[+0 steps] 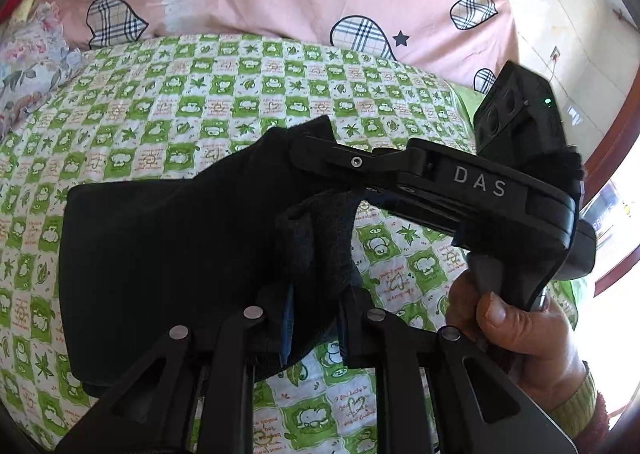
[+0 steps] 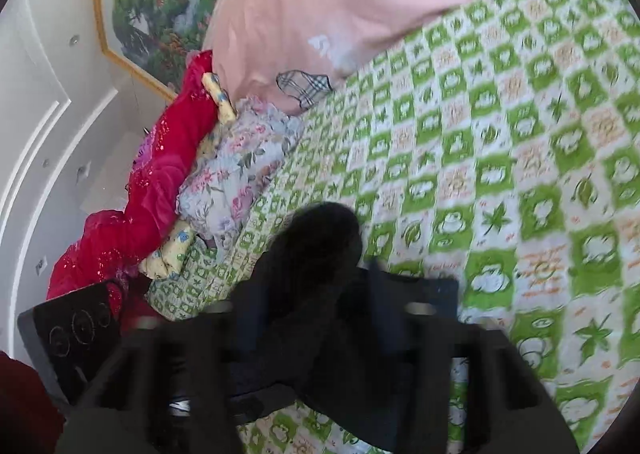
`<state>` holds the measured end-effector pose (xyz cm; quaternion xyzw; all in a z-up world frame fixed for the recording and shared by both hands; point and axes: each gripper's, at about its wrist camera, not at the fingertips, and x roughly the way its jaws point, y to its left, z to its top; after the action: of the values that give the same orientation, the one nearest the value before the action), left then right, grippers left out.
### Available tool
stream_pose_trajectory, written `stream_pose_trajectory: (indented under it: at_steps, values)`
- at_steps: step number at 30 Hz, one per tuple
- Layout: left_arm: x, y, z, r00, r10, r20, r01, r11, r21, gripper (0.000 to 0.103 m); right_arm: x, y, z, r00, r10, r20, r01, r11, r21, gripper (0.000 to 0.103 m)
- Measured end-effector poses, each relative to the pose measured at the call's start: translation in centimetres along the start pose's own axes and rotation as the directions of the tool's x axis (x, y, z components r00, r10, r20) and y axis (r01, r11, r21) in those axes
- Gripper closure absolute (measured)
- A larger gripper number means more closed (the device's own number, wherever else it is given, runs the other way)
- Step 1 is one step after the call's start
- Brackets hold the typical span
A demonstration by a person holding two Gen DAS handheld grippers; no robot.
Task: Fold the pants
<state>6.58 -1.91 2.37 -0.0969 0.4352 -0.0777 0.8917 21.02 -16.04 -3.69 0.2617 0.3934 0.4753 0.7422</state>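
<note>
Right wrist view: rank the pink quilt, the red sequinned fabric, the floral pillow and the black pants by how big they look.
1. pink quilt, the largest patch.
2. black pants, though they hang right at the camera between the right gripper fingers, so nearness inflates them.
3. red sequinned fabric.
4. floral pillow, close to the red fabric in area; that order is unsure.

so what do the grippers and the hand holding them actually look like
Both are matte black plastic. The left gripper has slotted finger arms with round silver pivot pins. The right gripper has white "DAS" lettering, a silver screw, a boxy black module with a green light, and a grey trigger. The person's hand is bare, with a yellowish knit cuff.
</note>
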Motion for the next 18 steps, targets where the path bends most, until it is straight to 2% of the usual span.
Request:
stream_pose_trajectory:
  at_steps: [2, 6, 11, 14, 15, 16, 18]
  values:
    - [0.0, 0.0, 0.1, 1.000, -0.014, 0.003, 0.014, 1.000, -0.003, 0.087, -0.3, 0.6, 0.1, 1.000, -0.010, 0.006, 0.010, 0.999, -0.031, 0.083]
    - [0.5, -0.8, -0.4, 1.000, -0.016, -0.009, 0.017, 0.999, 0.044, 0.086, -1.1, 0.8, -0.3, 0.999, -0.049, 0.014, 0.050, 0.997, -0.055, 0.085]
    - [2.4, 0.1, -1.7, 0.996, -0.037, -0.076, 0.041, 0.998, 0.045, 0.084, -0.7, -1.2, -1.9, 0.992, -0.123, -0.010, 0.123, 0.992, -0.007, 0.085]
    - [2.1, 0.4, -2.0, 0.994, -0.070, -0.088, 0.074, 0.996, 0.052, 0.076, -0.7, -1.8, -2.5, 0.988, -0.154, -0.002, 0.154, 0.988, -0.003, 0.084]
    - [1.6, 0.6, -2.1, 0.992, -0.087, -0.092, 0.092, 0.994, 0.051, 0.069, -0.9, -1.9, -2.6, 0.988, -0.157, 0.004, 0.157, 0.988, 0.009, 0.083]
    - [1.4, 0.7, -2.2, 0.991, -0.098, -0.094, 0.103, 0.994, 0.048, 0.056, -1.1, -1.9, -2.6, 0.985, -0.170, 0.011, 0.170, 0.985, 0.009, 0.079]
    - [0.2, 1.4, -2.4, 0.989, -0.124, -0.080, 0.127, 0.991, 0.031, 0.052, -1.4, -1.7, -2.8, 0.978, -0.209, 0.019, 0.209, 0.978, -0.002, 0.074]
